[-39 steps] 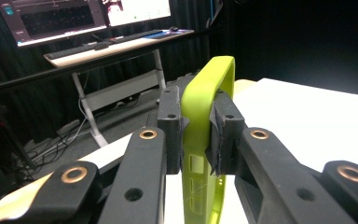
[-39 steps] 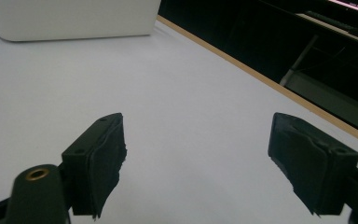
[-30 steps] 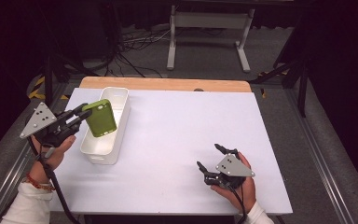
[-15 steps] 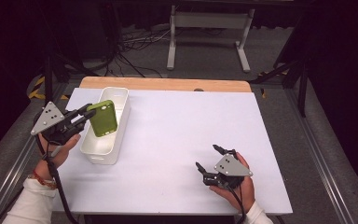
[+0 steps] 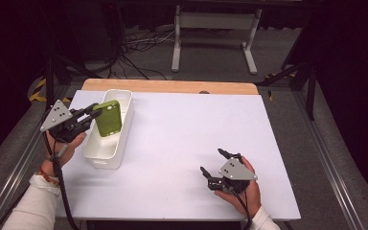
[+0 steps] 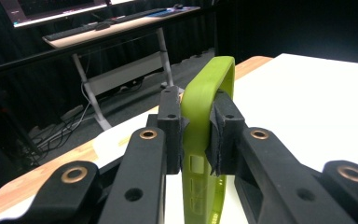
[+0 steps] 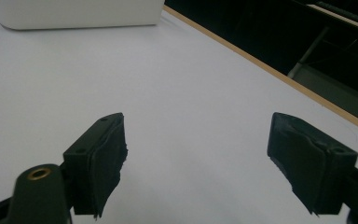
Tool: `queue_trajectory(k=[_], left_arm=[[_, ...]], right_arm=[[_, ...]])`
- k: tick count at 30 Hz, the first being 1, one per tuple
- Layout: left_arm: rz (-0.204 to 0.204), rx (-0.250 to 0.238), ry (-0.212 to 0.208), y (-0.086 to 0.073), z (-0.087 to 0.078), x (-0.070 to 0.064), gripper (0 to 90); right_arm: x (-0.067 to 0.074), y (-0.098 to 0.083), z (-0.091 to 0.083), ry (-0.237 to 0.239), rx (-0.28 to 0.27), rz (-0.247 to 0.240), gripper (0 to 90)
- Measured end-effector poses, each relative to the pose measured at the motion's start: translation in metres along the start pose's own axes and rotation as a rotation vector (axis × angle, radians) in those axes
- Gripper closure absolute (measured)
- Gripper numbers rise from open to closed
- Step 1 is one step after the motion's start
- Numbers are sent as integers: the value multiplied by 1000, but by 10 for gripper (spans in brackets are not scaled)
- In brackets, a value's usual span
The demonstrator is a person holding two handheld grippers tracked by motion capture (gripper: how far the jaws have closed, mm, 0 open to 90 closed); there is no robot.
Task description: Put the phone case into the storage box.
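A green phone case hangs upright above the white bin at the table's left. My left gripper is shut on the case's edge; in the left gripper view both pads clamp the green case, which stands edge-on between them. My right gripper rests low on the white table near the front right, held in a hand, jaws wide open. In the right gripper view its open jaws frame bare table, with the white bin far off at the top left.
The white table has a wooden strip along its far edge. Beyond it stand a white metal frame and cables on the grey floor. Dark rails run along both sides of the table.
My left gripper has carried the green case a little farther from the person and to the right, over the bin. The right gripper has shifted slightly toward the person.
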State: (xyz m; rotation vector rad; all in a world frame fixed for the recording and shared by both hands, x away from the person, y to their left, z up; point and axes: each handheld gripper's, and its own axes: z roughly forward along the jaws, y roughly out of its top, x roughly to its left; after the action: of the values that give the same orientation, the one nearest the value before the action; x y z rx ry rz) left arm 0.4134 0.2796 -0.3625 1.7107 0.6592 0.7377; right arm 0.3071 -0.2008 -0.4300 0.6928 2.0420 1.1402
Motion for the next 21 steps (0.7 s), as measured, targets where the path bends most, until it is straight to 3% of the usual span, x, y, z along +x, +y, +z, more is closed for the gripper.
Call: queue_trajectory(k=[10,15,21], left_arm=[[-20,-7,-3,-2,16,19,777],[-2,19,6,0,26,28,777],[-13,16,13,3,36,37,777]], right_arm=[[0,0,2,-3,7,-1,202],[-1,0,3,-6,9,-1,202],[-1,-1,5,-2,18,-3,202]])
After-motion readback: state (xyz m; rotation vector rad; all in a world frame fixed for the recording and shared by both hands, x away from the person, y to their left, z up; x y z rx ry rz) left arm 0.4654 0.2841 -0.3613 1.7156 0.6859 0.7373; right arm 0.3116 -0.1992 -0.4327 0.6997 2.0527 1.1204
